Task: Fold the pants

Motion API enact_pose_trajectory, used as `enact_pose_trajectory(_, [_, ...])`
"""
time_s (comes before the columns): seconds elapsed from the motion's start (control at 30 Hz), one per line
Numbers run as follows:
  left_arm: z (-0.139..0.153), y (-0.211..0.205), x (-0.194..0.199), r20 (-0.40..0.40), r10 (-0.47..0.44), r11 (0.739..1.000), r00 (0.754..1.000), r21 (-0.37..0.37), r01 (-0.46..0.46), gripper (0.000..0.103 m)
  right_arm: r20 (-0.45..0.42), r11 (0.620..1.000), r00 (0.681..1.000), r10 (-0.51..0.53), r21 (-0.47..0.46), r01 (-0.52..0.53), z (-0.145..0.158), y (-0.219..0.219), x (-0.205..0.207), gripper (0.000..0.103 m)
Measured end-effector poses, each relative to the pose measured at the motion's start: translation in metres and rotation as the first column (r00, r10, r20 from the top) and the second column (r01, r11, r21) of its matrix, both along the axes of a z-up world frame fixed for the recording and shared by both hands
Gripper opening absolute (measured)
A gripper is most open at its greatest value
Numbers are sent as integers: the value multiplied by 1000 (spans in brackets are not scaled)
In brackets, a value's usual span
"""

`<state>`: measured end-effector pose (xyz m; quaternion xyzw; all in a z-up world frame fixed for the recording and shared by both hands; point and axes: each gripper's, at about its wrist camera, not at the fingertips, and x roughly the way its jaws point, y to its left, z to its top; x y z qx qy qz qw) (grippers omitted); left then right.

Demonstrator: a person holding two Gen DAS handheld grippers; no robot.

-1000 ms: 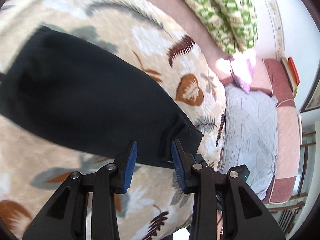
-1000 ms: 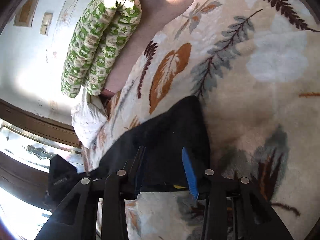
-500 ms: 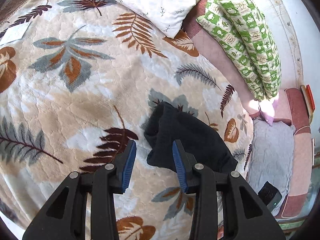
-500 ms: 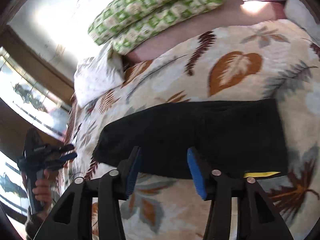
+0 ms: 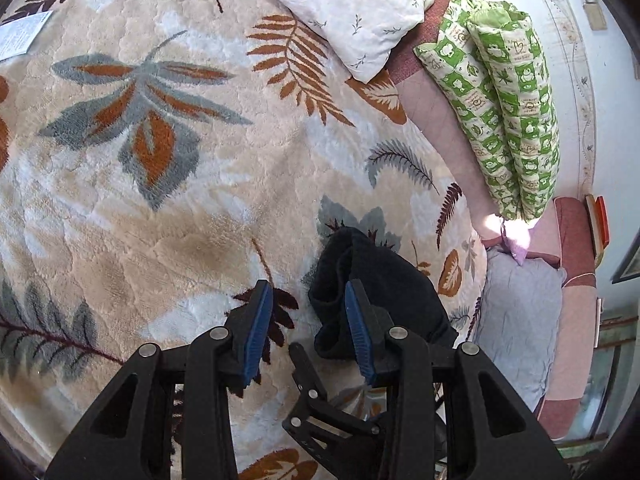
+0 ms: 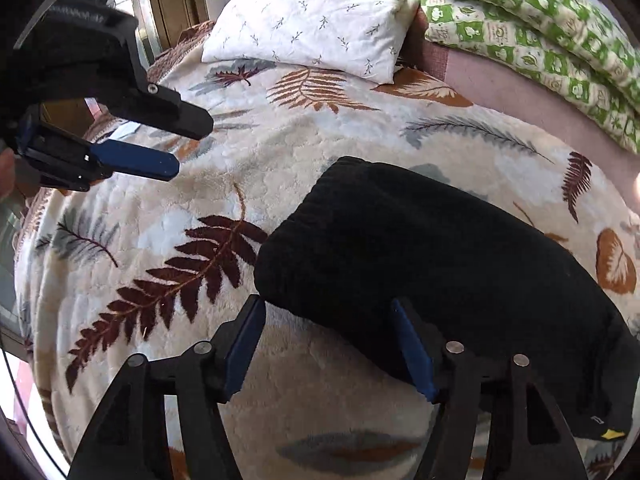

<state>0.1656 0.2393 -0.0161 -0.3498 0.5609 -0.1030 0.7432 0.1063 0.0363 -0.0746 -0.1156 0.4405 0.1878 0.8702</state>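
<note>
Pants (image 6: pixel 432 264) now lie folded on the bed; right tool (image 6: pixel 328 344) has just spread, empty; left tool (image 5: pixel 306 330) is parted, empty.

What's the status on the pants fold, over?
Left tongs open, empty; right tongs just opened, empty. Black pants folded on the leaf blanket, released. Nothing in the way.
</note>
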Motion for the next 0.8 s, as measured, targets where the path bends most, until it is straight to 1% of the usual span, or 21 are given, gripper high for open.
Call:
enact_pose_trajectory(0.03, [-1, 1, 0, 1, -3, 1000, 1000, -7, 3, 35, 3, 1000, 1000, -4, -22, 4, -5, 5, 3, 79])
enact_pose_trajectory(0.1, [-3, 1, 1, 4, -11, 1000, 1000, -14, 11, 36, 28, 998, 1000, -11, -60, 13, -10, 11, 9, 79])
enact_pose_trajectory(0.17, [-5, 0, 2, 6, -22, 1000, 1000, -19, 22, 36, 38, 999, 999, -23, -33, 24, -12, 8, 15, 79])
enact_pose_trajectory(0.2, [-6, -1, 2, 7, -25, 999, 1000, -19, 25, 36, 38, 999, 999, -32, -18, 33, -12, 4, 18, 77])
enact_pose_trajectory(0.23, [-8, -2, 3, 4, -27, 999, 1000, -18, 27, 36, 39, 999, 998, -39, -12, 40, -11, 0, 19, 70])
enact_pose_trajectory(0.27, [-10, -4, 5, -1, -27, 999, 1000, -17, 27, 36, 43, 999, 998, -40, -9, 40, -10, -4, 21, 67])
enact_pose_trajectory(0.3, [-13, -6, 6, -6, -28, 999, 1000, -20, 28, 36, 38, 999, 999, -39, -2, 39, -10, -8, 22, 61])
enact_pose_trajectory(0.33, [-15, -8, 7, -12, -30, 999, 999, -21, 30, 36, 35, 999, 999, -39, 6, 39, -9, -12, 23, 52])
enact_pose_trajectory(0.37, [-18, -10, 8, -20, -31, 999, 999, -20, 30, 36, 39, 999, 998, -40, 12, 39, -7, -16, 24, 47])
enact_pose_trajectory(0.4, [-21, -14, 10, -27, -30, 999, 999, -20, 30, 36, 42, 999, 998, -36, 19, 35, -4, -19, 23, 38])
enact_pose_trajectory(0.43, [-24, -17, 11, -34, -29, 999, 999, -23, 28, 36, 41, 999, 999, -36, 38, 35, -1, -23, 23, 36])
enact_pose_trajectory(0.5, [-30, -23, 15, -43, -27, 998, 999, -50, 25, 37, 52, 997, 998, -34, 69, 30, 7, -28, 18, 35])
enact_pose_trajectory(0.53, [-32, -26, 17, -46, -28, 997, 999, -67, 25, 40, 61, 996, 998, -25, 87, 20, 10, -31, 15, 34])
enact_pose_trajectory(0.6, [-37, -30, 22, -50, -13, 993, 999, -114, 7, 50, 75, 995, 997, -19, 104, 11, 16, -35, 8, 34])
enact_pose_trajectory(0.7, [-44, -38, 31, -59, -1, 984, 998, -176, -9, 51, 80, 992, 997, -11, 126, 1, 21, -39, 0, 34])
enact_pose_trajectory(0.8, [-47, -52, 39, -53, -45, 977, 998, -210, 33, 51, 66, 990, 998, -7, 141, -3, 20, -40, -1, 34])
